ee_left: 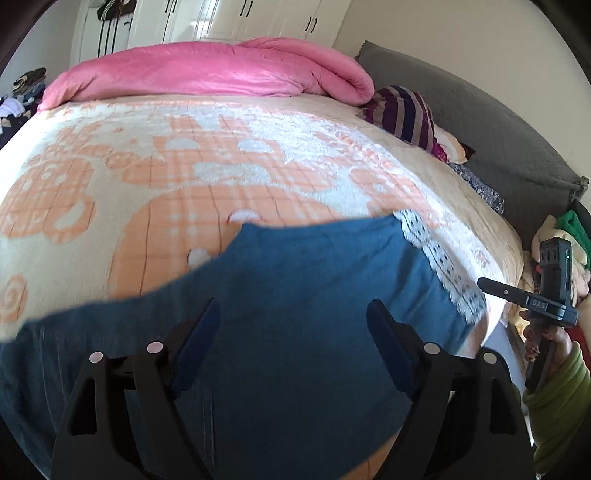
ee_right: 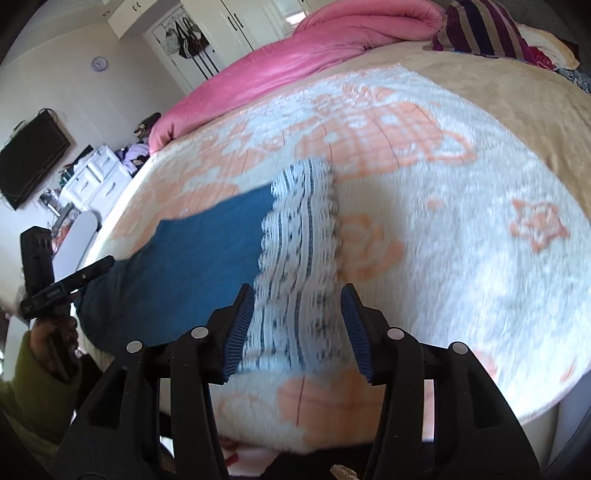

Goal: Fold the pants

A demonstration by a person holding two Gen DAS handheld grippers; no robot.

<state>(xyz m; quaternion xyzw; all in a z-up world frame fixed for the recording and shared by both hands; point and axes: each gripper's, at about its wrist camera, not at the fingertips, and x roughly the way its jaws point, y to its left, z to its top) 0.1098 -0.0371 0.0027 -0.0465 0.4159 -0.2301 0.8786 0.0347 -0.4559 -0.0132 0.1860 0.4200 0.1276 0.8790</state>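
Note:
Blue pants (ee_left: 295,280) with a white lace trim (ee_left: 436,258) lie spread flat on the near part of the bed's peach-and-white blanket (ee_left: 184,166). Above the blue cloth my left gripper (ee_left: 291,308) is open wide, with nothing pinched between its pads. My right gripper (ee_right: 297,291) is open over the lace trim (ee_right: 299,236), which shows in the gap without being pressed; the blue cloth (ee_right: 207,258) runs off to its left. Each gripper also shows in the other's view, held by a hand in a green sleeve: right gripper (ee_left: 546,295), left gripper (ee_right: 55,284).
A rolled pink duvet (ee_left: 207,70) lies along the far side of the bed, a striped pillow (ee_left: 406,114) beside it, with a grey headboard (ee_left: 480,129) to the right. White wardrobes (ee_left: 221,18), a wall TV (ee_right: 33,158) and a white dresser (ee_right: 92,177) stand beyond.

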